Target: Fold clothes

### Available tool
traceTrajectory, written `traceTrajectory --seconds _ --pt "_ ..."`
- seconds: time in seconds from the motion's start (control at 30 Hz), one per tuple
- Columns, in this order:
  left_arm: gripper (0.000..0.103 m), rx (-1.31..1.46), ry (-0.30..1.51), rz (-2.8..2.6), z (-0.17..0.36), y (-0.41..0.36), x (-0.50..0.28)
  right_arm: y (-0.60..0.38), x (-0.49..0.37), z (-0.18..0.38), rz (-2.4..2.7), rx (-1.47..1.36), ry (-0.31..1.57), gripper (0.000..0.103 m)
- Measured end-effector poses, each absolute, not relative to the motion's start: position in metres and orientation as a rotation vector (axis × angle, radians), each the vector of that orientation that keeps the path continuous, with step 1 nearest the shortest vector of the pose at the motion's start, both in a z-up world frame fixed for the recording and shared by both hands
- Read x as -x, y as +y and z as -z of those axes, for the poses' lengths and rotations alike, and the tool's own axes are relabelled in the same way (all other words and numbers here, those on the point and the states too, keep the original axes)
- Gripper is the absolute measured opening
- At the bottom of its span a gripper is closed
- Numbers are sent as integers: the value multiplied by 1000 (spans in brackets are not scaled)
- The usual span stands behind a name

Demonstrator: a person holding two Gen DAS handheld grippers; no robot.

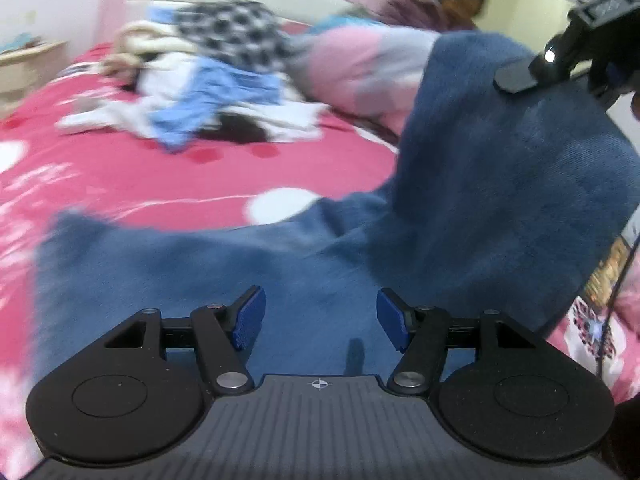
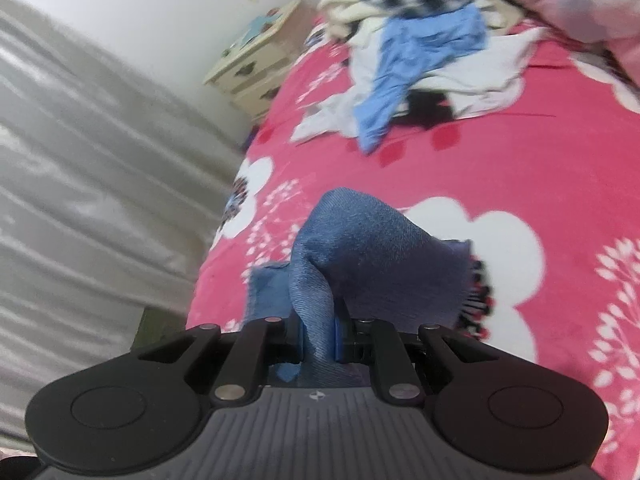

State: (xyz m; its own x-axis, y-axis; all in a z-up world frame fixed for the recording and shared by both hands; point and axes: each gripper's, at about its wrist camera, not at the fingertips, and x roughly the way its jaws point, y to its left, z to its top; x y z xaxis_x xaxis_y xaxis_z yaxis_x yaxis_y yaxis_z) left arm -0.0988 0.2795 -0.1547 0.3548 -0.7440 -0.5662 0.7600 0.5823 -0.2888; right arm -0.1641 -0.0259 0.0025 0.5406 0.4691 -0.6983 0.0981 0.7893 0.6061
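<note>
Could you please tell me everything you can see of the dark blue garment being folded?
The dark blue garment looks like soft, fuzzy fabric with a finer weave on one face. Its lower part lies on the pink bedspread; one end is lifted, pinched in the shut right gripper. The open left gripper hovers above it.

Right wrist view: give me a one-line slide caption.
Right gripper shut on a fold of blue garment, lifted above the pink floral bedspread, unfolded clothes pile beyond.
</note>
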Motion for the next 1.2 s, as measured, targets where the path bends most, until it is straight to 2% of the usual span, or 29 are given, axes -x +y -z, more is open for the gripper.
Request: traceTrajectory --seconds 0.23,0.5,0.53,0.57,0.6,0.63,0.67,0.83,0.97,1.13,1.2 --pt "62 143 763 738 137 362 100 41 111 9 -371 -558 1097 16" --pt "62 243 806 619 138 411 104 142 48 71 -402 -353 1273 16" --pt "62 263 810 613 137 417 105 152 44 79 -403 -326 1284 18" --pt "62 281 811 606 137 422 105 160 41 87 -415 -313 1294 24" --pt "62 295 812 599 136 426 105 165 40 93 -426 -321 1307 35" --pt "62 307 812 593 135 430 105 167 39 96 -438 -351 1315 40" --pt "62 319 812 587 134 434 105 168 39 98 -445 -386 1313 47" --pt "63 380 833 610 131 441 102 159 33 95 -482 -564 1277 50" --pt "66 383 861 643 133 435 100 143 34 82 -479 -596 1236 50" --pt "66 386 896 685 135 428 97 87 65 54 -415 -505 1092 50" --pt "63 370 905 695 136 424 97 63 83 50 -344 -419 1032 50"
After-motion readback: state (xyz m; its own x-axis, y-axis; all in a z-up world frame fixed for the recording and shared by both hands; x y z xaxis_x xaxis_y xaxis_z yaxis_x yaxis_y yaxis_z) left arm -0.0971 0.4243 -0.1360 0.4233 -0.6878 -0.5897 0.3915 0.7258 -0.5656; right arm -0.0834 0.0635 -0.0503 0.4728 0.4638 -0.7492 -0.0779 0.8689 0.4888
